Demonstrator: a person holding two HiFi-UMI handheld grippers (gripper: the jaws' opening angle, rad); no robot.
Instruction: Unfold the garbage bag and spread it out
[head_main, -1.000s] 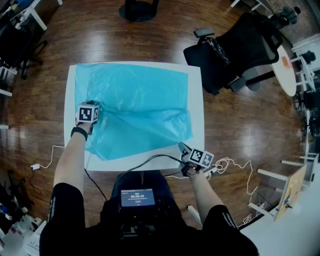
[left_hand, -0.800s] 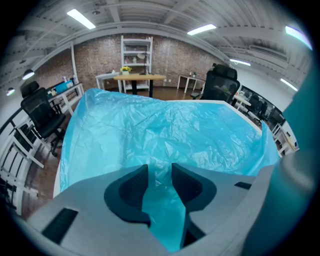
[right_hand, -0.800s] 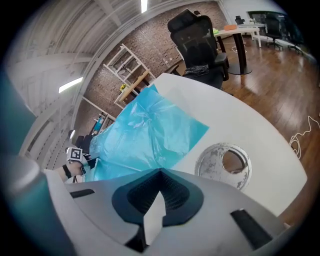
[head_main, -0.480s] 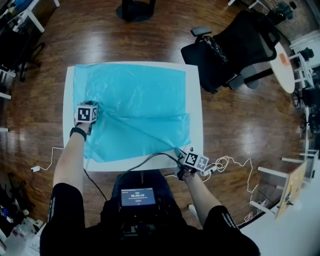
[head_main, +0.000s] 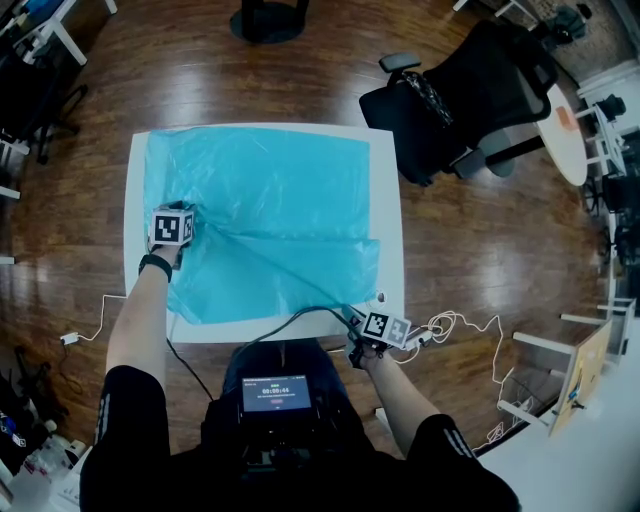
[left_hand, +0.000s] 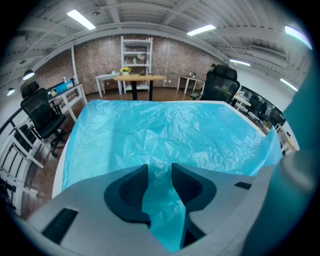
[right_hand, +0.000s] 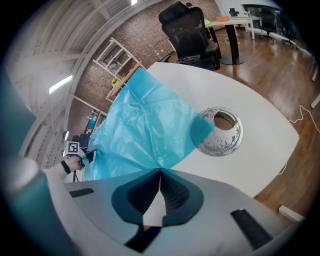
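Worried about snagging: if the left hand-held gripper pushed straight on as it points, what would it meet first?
The blue garbage bag lying just ahead, likely with the white table right beneath it.

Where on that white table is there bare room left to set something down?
Mainly on the table along its right edge, beside the blue bag and around the metal ring. Only thin margins border the bag's left and near sides. The bag covers the rest.
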